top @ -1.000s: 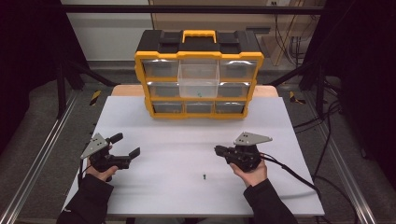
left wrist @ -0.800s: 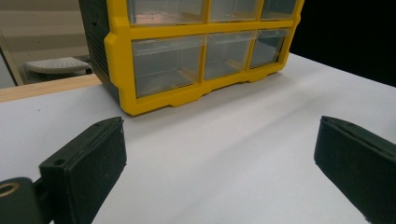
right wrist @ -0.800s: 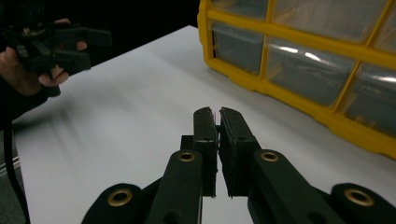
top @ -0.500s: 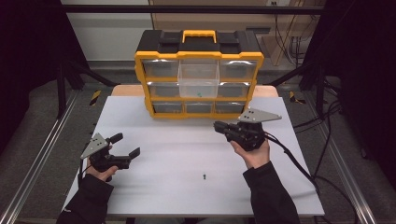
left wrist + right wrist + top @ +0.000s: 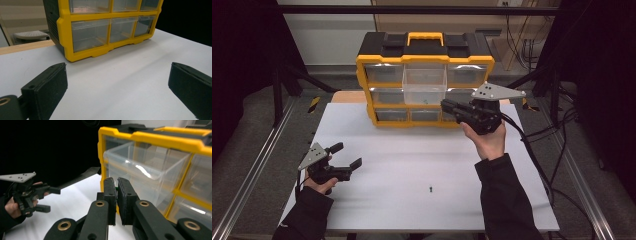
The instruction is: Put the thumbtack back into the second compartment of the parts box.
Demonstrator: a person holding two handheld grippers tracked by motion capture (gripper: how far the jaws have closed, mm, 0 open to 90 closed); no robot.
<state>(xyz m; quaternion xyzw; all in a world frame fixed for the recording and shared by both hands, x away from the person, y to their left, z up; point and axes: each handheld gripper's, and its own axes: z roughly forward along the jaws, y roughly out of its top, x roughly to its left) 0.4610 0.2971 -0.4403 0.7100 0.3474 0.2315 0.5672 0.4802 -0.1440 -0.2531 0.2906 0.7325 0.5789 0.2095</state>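
High view: right gripper (image 5: 446, 105) raised before the drawer box (image 5: 424, 75), fingers together.
Something small and green sits between its fingers in the right gripper view; its axis I cannot tell. The gripper points toward the pulled-out middle drawer (image 5: 424, 86). Left gripper (image 5: 346, 156) rests low over the counter (image 5: 412, 155), fingers apart.

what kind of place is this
Probably a lab or workshop bench set up for recording handling work: a white table inside a metal frame, a yellow drawer box for small parts, and loose cables beside the table.
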